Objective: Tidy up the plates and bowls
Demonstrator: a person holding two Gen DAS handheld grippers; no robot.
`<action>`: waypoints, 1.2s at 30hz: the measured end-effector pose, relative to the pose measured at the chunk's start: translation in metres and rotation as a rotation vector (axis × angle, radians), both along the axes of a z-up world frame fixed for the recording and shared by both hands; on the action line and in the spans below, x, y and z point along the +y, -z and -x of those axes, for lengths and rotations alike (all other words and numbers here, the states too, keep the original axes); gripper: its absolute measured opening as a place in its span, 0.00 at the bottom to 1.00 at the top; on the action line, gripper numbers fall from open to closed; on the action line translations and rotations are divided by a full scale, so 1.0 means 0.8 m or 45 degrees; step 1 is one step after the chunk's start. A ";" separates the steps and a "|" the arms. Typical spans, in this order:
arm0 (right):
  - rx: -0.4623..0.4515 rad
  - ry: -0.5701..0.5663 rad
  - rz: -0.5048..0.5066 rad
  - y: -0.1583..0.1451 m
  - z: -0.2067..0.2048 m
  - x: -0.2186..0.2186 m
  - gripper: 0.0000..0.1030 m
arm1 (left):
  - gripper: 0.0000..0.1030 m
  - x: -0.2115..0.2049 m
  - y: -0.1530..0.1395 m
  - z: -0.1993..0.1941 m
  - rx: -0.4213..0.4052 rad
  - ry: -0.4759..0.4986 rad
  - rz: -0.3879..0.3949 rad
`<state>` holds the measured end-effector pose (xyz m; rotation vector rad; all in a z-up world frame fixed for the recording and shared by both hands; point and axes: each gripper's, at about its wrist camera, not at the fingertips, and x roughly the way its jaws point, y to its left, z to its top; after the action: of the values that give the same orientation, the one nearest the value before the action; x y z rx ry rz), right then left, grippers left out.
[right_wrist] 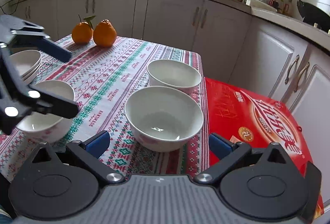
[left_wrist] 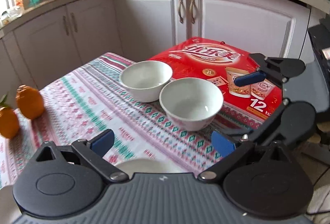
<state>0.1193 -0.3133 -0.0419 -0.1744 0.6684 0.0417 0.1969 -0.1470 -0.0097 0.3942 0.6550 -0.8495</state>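
Near bowl [right_wrist: 164, 118]: white, upright, empty, sitting on the patterned tablecloth [right_wrist: 107, 83] right in front of the right gripper [right_wrist: 157, 142], close to the table's right edge.
Far bowl [right_wrist: 174, 75]: same white kind, just behind the near one, rims almost touching, also empty.
Third bowl [right_wrist: 46, 120]: white with a pink print, over on the left side of the cloth, under the left gripper's [right_wrist: 68, 83] fingers as the right wrist view has it.
Stack of dishes [right_wrist: 26, 65]: white, nested, at the far left, partly hidden by that gripper.
Right gripper: jaws spread wide, blue pads either side of the near bowl's near wall, nothing held.
Left gripper: jaws wide as well, empty, hanging over the third bowl; whether it touches the rim I can't tell.
Red box [left_wrist: 216, 71]: flat carton lying just beside the two bowls, off the right edge of the cloth.
Oranges [right_wrist: 93, 33]: two, side by side at the table's far corner, well apart from the bowls.
Cabinets [right_wrist: 169, 15]: pale doors behind the table.
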 end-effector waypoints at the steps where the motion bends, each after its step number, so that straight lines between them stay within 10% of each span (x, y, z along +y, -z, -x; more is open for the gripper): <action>1: 0.006 0.001 -0.007 0.003 -0.002 -0.002 1.00 | 0.97 -0.006 0.002 -0.006 0.016 0.007 -0.001; 18: 0.064 -0.071 -0.101 0.035 -0.030 -0.022 1.00 | 0.95 -0.091 0.027 -0.069 0.177 0.091 -0.054; 36: 0.028 -0.131 -0.091 0.035 -0.033 -0.031 0.87 | 0.66 -0.118 0.045 -0.102 0.335 0.127 -0.043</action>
<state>0.1455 -0.3380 -0.0698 -0.1397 0.6781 0.1666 0.2785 -0.2418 -0.0453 0.3503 0.8994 -0.9960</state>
